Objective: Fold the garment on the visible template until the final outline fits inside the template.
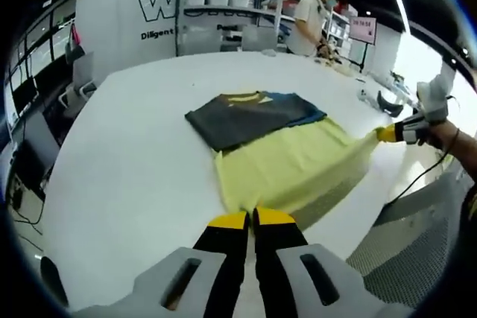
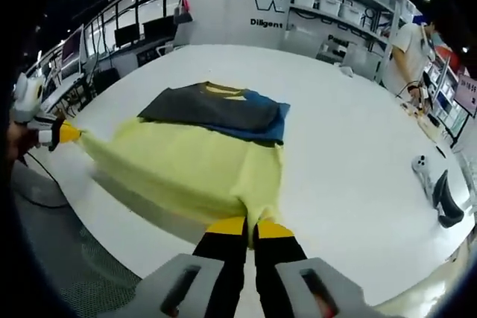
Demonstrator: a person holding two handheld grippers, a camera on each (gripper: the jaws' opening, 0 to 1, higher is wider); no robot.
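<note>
A: A workshop with shelving rings the wide white table (image 1: 134,154); a person works at the far end.

B: On it lies the garment (image 1: 279,147), dark top folded, yellow hem drawn toward the edge.

A: It looks light, limp, likely to sag.

B: The left gripper (image 1: 252,219) is clenched on one hem corner, the right gripper (image 2: 250,226) on the other. Those corners seem the best hold.

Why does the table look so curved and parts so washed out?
Left gripper view: the fisheye lens bows the white table, and windows glare white at right. Right gripper view: same bending, and the yellow garment casts a soft shadow on the tabletop.
</note>
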